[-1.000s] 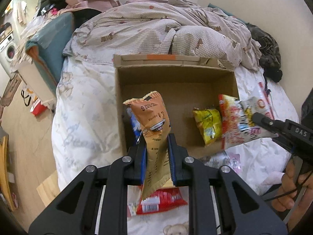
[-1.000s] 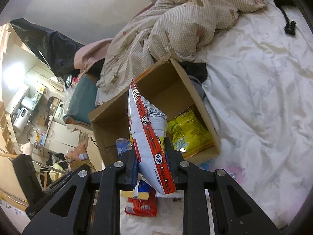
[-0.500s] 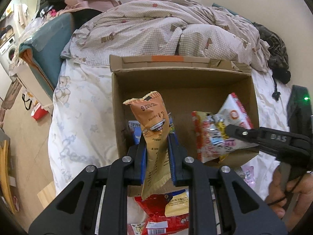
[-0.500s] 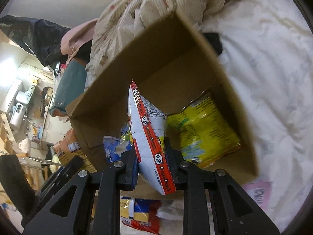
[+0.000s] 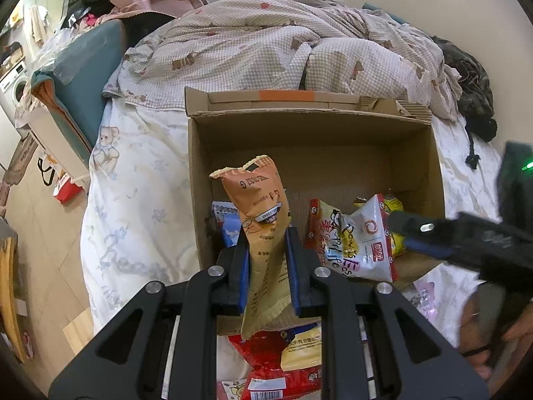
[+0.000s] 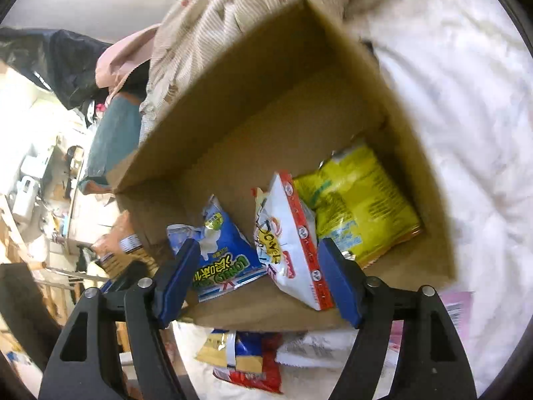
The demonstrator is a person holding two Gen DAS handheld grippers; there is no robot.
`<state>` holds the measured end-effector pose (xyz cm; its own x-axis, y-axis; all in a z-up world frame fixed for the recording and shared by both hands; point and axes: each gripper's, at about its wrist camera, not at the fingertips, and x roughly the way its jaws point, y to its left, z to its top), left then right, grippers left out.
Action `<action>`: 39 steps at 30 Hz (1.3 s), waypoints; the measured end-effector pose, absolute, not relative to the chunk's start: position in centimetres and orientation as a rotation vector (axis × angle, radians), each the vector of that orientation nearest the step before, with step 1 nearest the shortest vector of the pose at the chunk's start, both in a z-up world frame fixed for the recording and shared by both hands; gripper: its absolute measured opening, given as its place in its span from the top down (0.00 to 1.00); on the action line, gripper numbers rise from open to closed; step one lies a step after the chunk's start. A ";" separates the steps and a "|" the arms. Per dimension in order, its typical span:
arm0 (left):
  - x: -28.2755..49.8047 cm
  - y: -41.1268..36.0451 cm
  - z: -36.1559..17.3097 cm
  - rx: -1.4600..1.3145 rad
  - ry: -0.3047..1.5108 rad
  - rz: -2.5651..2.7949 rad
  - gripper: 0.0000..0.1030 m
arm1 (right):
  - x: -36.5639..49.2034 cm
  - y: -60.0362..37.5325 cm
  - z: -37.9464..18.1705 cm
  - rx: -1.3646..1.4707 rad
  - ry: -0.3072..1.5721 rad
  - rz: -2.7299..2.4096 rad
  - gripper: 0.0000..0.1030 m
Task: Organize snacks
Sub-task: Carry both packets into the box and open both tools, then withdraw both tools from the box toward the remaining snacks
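An open cardboard box [image 5: 313,133] stands on the bed. My left gripper [image 5: 266,243] is shut on an upright orange snack packet [image 5: 263,213] just above the box's near left corner. In the right wrist view my right gripper [image 6: 260,250] hangs over the box's near wall with its jaws opening. A white and red packet [image 6: 293,243] sits loose between them, leaning on the box floor close to the right pad. A yellow packet [image 6: 359,200] and a blue packet [image 6: 220,253] lie inside the box. The right gripper [image 5: 403,233] also shows in the left wrist view beside the white packet [image 5: 363,243].
Red and yellow packets [image 5: 283,366] lie on the white sheet in front of the box, with a pink-wrapped item [image 5: 423,296] to their right. A rumpled checked blanket [image 5: 266,43] lies behind the box. The bed's edge and the floor are to the left.
The right gripper came in over the box, its jaws spread, and the white and red packet dropped from the grip into the box. The left gripper came nearer the box, still holding the orange packet.
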<state>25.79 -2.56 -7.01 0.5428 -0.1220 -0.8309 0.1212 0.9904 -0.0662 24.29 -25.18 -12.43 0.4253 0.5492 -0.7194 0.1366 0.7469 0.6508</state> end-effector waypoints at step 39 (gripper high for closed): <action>28.4 -4.9 -7.7 -0.002 1.035 -0.044 0.13 | 21.5 -29.0 -9.0 0.680 1.094 0.258 0.26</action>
